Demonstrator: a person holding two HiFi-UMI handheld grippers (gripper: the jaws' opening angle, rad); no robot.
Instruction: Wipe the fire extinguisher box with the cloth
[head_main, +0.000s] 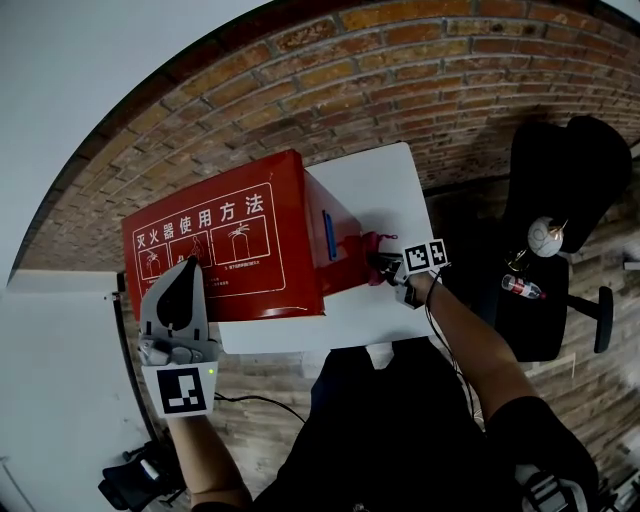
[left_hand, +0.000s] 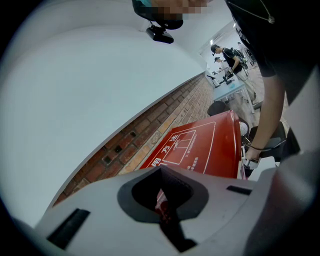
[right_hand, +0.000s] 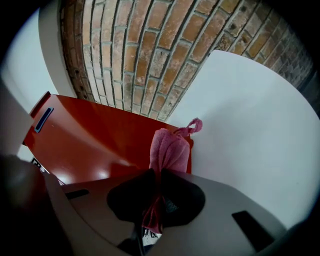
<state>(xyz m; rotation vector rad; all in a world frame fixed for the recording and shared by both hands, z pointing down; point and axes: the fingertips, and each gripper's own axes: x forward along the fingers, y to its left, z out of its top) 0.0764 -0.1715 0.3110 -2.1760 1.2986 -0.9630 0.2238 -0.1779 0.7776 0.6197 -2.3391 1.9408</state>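
The right gripper (right_hand: 155, 192) is clamped on a gathered fold of the pink cloth (right_hand: 170, 150), and a thick wad sticks out past its jaws against the right side of the red fire extinguisher box (right_hand: 90, 145). The left gripper (left_hand: 167, 200) has its jaws together on nothing, at the near left corner of the box's printed face; I cannot tell whether it touches.

The cloth looks soft, light and limp. A pinch through a bunched fold, as here, seems the right hold, since it leaves loose bulk to drag over the surface. The box looks like stiff, glossy sheet metal, likely slick, and it may slide under a push, so bracing it from the left would help.

Only the right gripper view shows the cloth's fold between the jaws and its looped tail above the wad. In the head view the cloth (head_main: 372, 245) is a small pink scrap between the right gripper (head_main: 378, 265) and the box (head_main: 230, 250). That view alone shows both tools at once, the left gripper (head_main: 183, 285) included, and the white table (head_main: 380, 190) under the box. Beyond the box, the left gripper view (left_hand: 200, 150) shows distant people.
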